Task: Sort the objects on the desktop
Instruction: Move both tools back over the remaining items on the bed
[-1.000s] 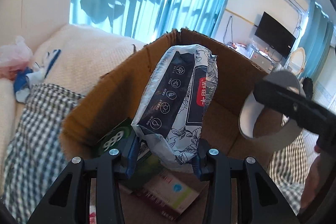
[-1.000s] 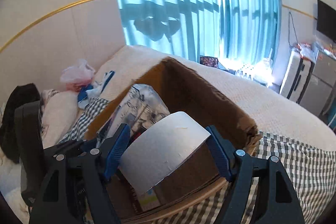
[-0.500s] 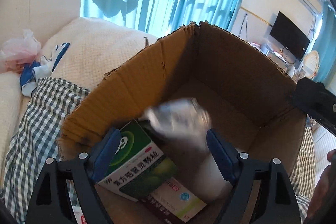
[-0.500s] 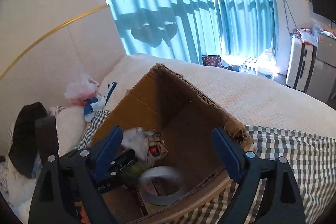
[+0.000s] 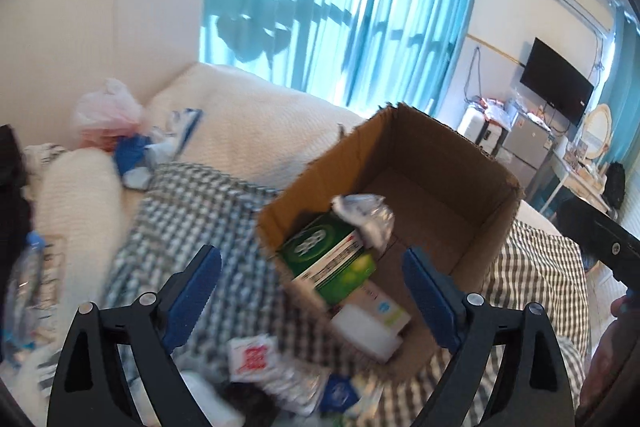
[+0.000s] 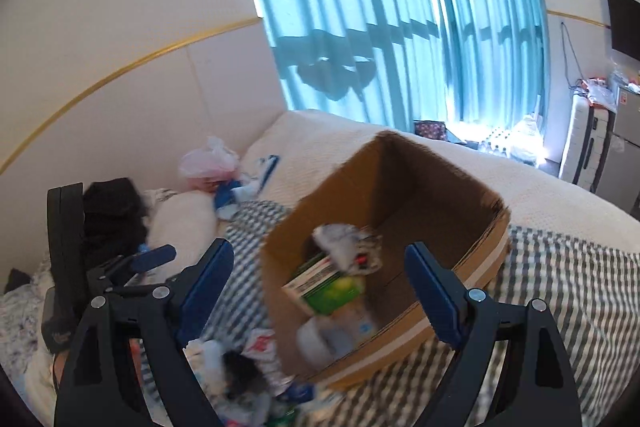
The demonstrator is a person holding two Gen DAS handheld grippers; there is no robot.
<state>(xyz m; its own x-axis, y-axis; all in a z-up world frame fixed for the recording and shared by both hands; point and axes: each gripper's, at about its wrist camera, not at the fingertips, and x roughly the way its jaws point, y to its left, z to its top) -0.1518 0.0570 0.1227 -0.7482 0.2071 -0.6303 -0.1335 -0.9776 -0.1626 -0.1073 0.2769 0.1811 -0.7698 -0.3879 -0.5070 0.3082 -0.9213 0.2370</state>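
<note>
Left wrist view: the left gripper (image 5: 310, 285) stands wide apart, its jaws having just been opening, and nothing is clamped between them. Ahead, toward one o'clock, an open cardboard box (image 5: 436, 155) sits on a checked cloth (image 5: 192, 203). Inside the box, a crumpled silver packet (image 5: 366, 217) lies on top of a green carton (image 5: 326, 259), with a white carton (image 5: 374, 319) below it at six o'clock. A loose packet with red print (image 5: 250, 353) lies on the cloth outside the box, toward seven o'clock.

Right wrist view: the right gripper (image 6: 320, 287) is likewise spread wide, its jaws having just been opening, and it holds nothing. The box (image 6: 464, 267) lies straight ahead at twelve o'clock, the silver packet (image 6: 346, 247) and green carton (image 6: 328, 287) within. The other gripper shows at nine o'clock.
</note>
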